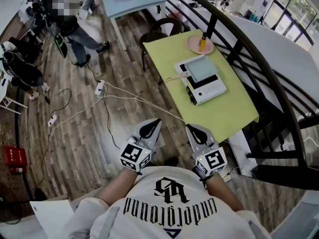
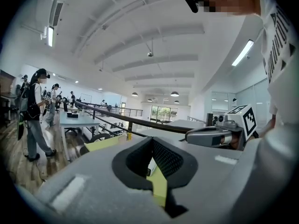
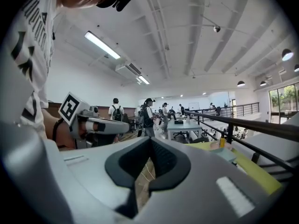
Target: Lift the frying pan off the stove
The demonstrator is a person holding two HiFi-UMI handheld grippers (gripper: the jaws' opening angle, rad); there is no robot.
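A white stove (image 1: pixel 205 86) lies on the yellow-green table (image 1: pixel 234 111). A pale, square, flat pan (image 1: pixel 202 68) rests on its far half, with a short handle towards the left. Both grippers hang over the wooden floor, close to my chest and well short of the table. My left gripper (image 1: pixel 151 126) is shut with nothing in it, and so is my right gripper (image 1: pixel 193 130). In the left gripper view the closed jaws (image 2: pixel 152 146) point at the table's near corner. In the right gripper view the shut jaws (image 3: pixel 150 146) point across the floor.
A pink plate (image 1: pixel 200 45) with a yellow bottle (image 1: pixel 202 42) stands at the table's far end. A black railing (image 1: pixel 259 59) runs along the table's right side. A dark chair (image 1: pixel 159 30) and a blue table (image 1: pixel 134 1) stand beyond. Cables (image 1: pixel 107 96) cross the floor; a person (image 1: pixel 70 21) stands far left.
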